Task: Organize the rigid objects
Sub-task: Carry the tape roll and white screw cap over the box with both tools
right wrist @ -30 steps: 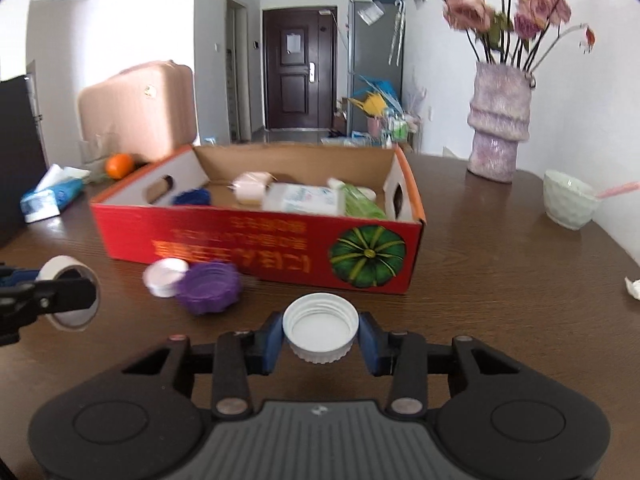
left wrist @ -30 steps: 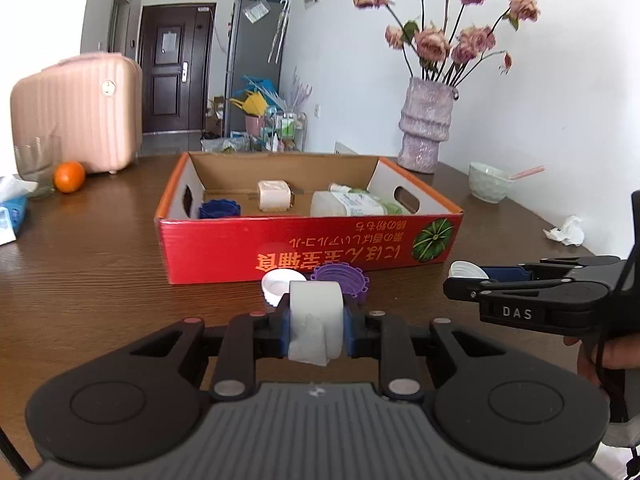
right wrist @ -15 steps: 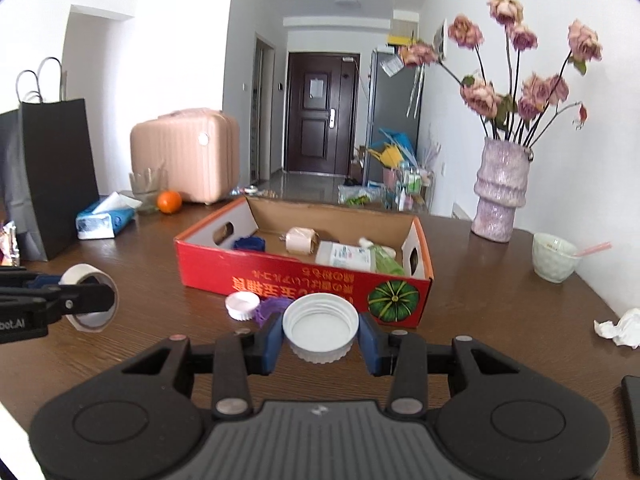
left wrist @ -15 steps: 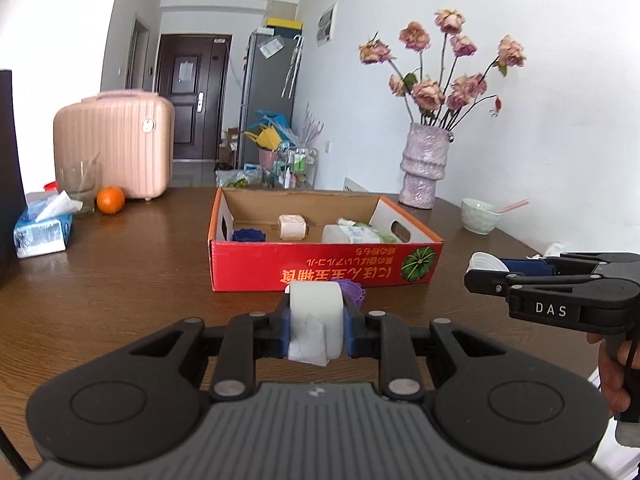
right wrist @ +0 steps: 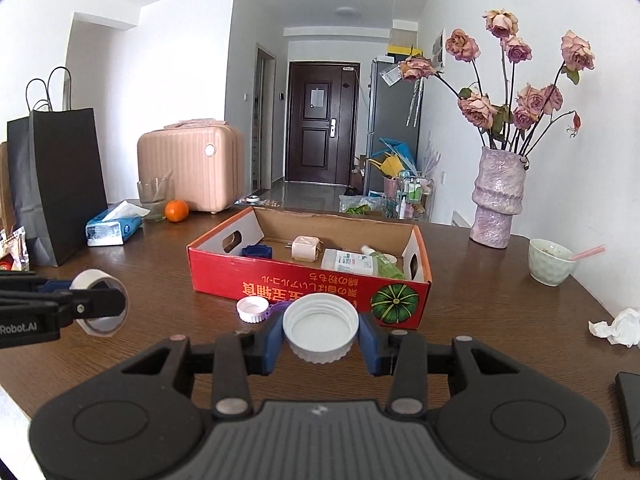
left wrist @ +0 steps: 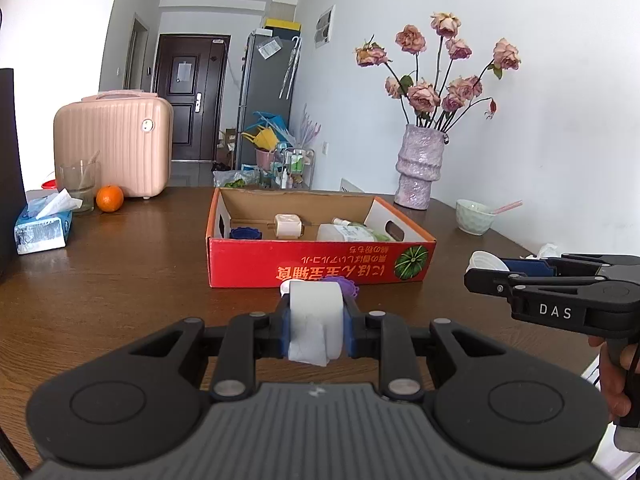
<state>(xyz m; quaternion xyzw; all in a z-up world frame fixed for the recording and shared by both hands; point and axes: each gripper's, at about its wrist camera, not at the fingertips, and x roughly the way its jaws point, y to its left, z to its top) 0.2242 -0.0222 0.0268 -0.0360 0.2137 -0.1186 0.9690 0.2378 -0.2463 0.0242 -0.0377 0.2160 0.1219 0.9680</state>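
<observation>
left tongs (left wrist: 316, 326): clenched on tape roll (left wrist: 316, 316), held above bench (left wrist: 120, 280)
right tongs (right wrist: 320, 338): clenched on white cap (right wrist: 320, 326), short of box (right wrist: 304, 284)
bench, before box: small white lid (right wrist: 252, 309), purple lid (right wrist: 282, 306)

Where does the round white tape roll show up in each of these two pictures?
Left wrist view: the round white tape roll sits low centre, clamped edge-on in the left gripper.
Right wrist view: tape roll at far left, seen as a ring.
Shared landmark: the red cardboard box.
</observation>
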